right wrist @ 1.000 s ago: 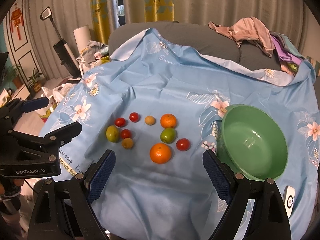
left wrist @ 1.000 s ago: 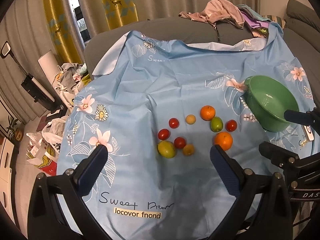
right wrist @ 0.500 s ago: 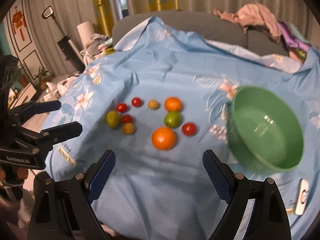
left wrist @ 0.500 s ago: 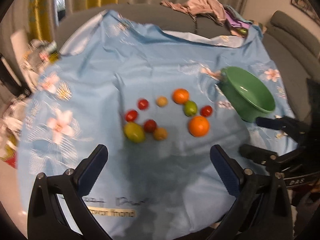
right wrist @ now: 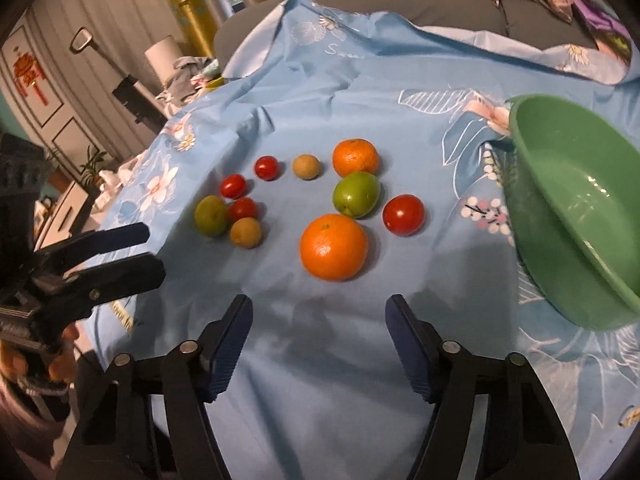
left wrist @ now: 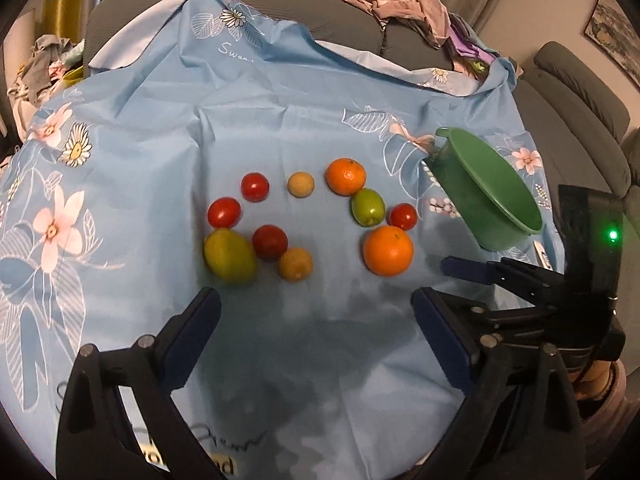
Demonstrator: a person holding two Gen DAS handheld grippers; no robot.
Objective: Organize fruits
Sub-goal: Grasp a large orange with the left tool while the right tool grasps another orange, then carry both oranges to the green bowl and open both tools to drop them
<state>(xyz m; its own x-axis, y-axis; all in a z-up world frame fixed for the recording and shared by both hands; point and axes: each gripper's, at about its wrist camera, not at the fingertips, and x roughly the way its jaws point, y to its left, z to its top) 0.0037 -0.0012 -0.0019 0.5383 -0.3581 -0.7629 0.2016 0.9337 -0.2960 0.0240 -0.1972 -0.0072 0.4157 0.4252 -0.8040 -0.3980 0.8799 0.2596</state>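
Several fruits lie on a blue flowered cloth: a large orange, a smaller orange, a green fruit, a yellow-green fruit, red tomatoes such as one near the bowl, and small brown fruits. An empty green bowl stands at the right. My left gripper is open, just short of the fruits. My right gripper is open, just short of the large orange.
A grey sofa backs the cloth, with a pile of clothes on it. A second sofa seat is at the right. Bags and clutter lie at the left, beyond the cloth's edge.
Both grippers have moved forward and down toward the fruits, which now look larger. The right gripper's jaws have narrowed somewhat. The fruits and bowl have not moved.
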